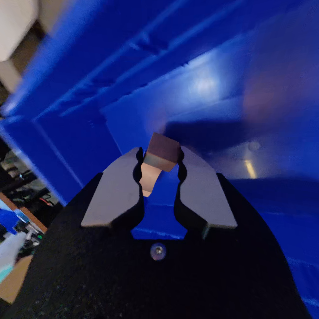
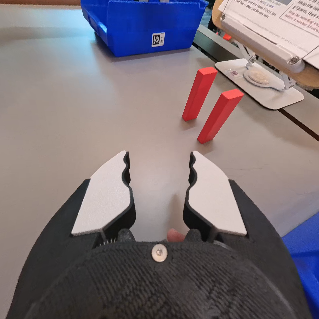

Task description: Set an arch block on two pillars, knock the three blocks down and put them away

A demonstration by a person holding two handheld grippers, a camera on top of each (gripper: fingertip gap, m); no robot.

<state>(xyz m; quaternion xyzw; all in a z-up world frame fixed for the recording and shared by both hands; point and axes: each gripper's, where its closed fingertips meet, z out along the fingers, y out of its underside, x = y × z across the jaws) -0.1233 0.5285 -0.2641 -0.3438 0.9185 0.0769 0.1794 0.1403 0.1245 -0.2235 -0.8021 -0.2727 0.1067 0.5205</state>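
Note:
In the left wrist view my left gripper (image 1: pixel 160 151) is shut on a long block (image 1: pixel 161 154) that looks brownish in the blue light; its end sticks out past the fingertips. It is held inside or just over a blue plastic bin (image 1: pixel 172 77) that fills the view. In the right wrist view my right gripper (image 2: pixel 159 155) is open and empty, low over the grey table (image 2: pixel 69 112). Two red blocks stand upright on the table ahead and to the right, the farther block (image 2: pixel 198 93) and the nearer block (image 2: pixel 220 115), a little apart.
A blue bin with a small black-and-white tag (image 2: pixel 146 29) stands at the far side of the table. A document stand with printed pages (image 2: pixel 269 51) sits at the right on a white base. Another blue surface (image 2: pixel 305 259) shows at the lower right edge. Clutter lies beyond the bin (image 1: pixel 20 198). My hands' fingertips stand some 50 centimeters from each other.

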